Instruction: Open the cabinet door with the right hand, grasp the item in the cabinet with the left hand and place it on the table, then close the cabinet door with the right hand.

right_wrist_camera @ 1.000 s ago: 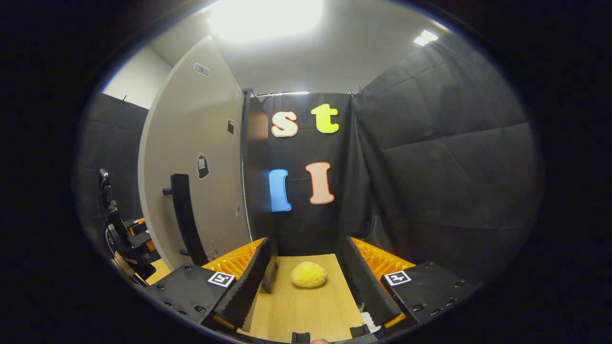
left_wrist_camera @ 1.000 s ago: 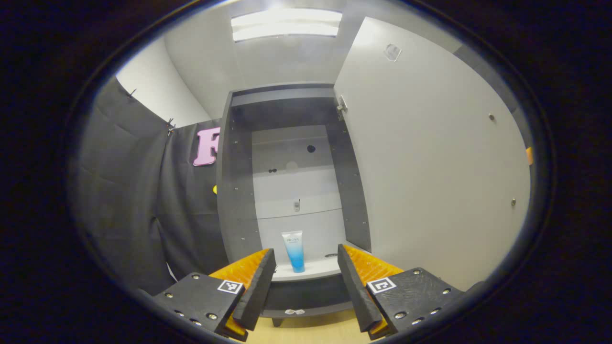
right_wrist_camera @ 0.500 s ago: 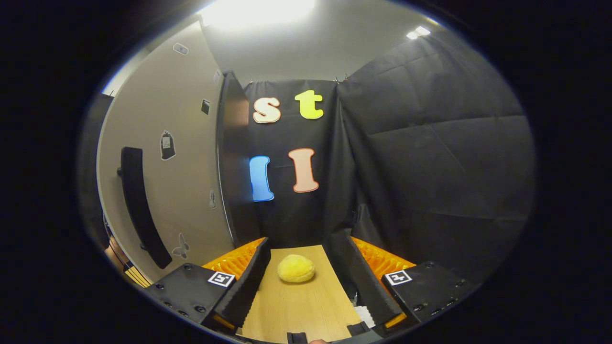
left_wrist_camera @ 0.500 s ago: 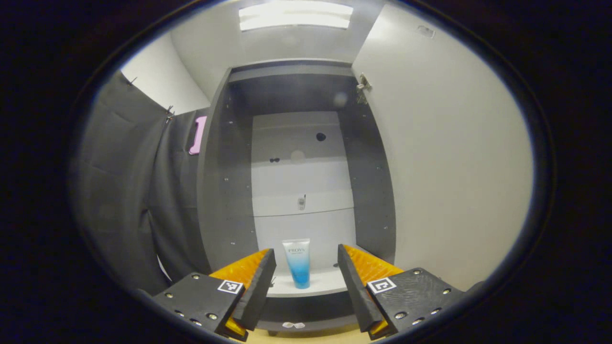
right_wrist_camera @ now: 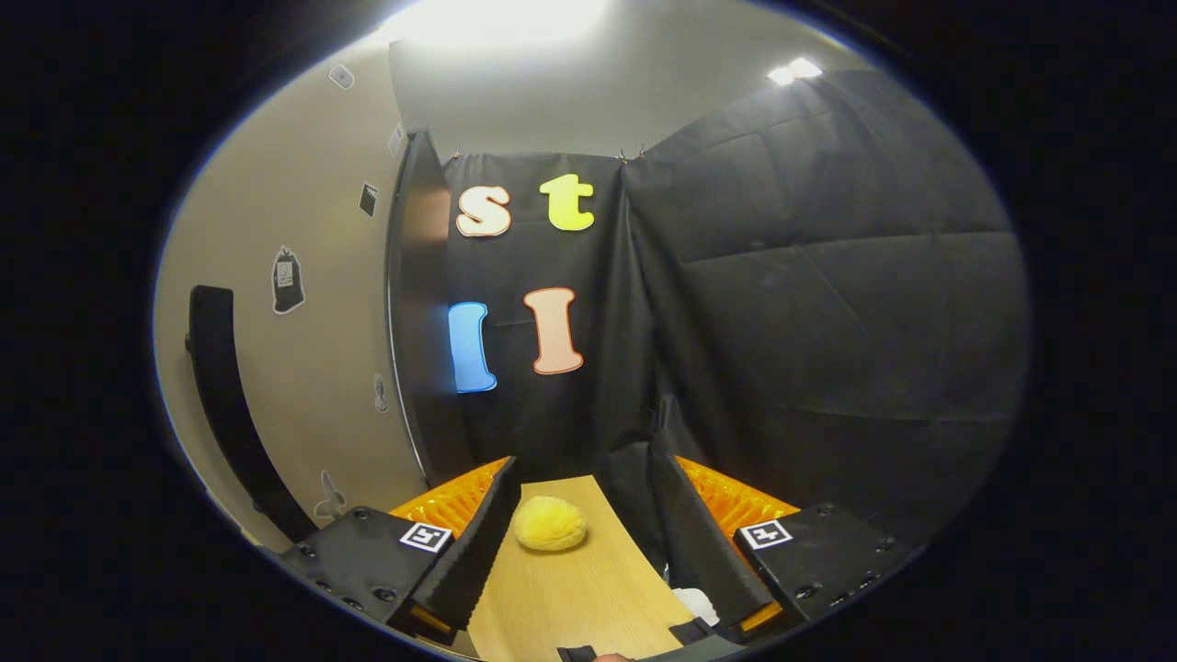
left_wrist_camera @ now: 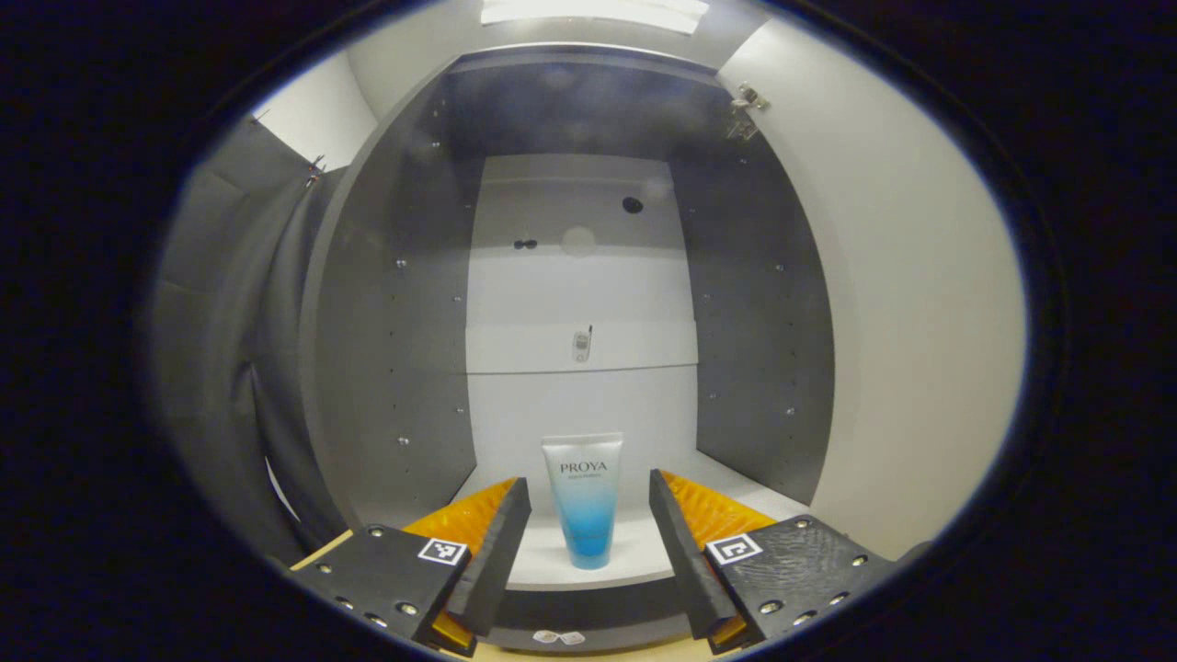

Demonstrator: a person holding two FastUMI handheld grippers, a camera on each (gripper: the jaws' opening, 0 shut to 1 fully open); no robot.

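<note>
**Left jaws lined up on tube, door open**

Left gripper (left_wrist_camera: 588,533): jaws released, spread wide. The tube (left_wrist_camera: 583,499) stands upright on the cabinet shelf (left_wrist_camera: 634,563), straight ahead between the 2 jaws, beyond their tips, not touched. The open cabinet door (left_wrist_camera: 919,322) stands right of the jaws.

Right gripper (right_wrist_camera: 581,524): jaws released, grasping nothing. Door handle (right_wrist_camera: 221,395) far to their left; a yellow sponge (right_wrist_camera: 550,524) on the counter (right_wrist_camera: 579,598) ahead, nearer the left jaw.

Risk: the tall, narrow tube looks tippy; an off-centre advance could knock it over.
</note>
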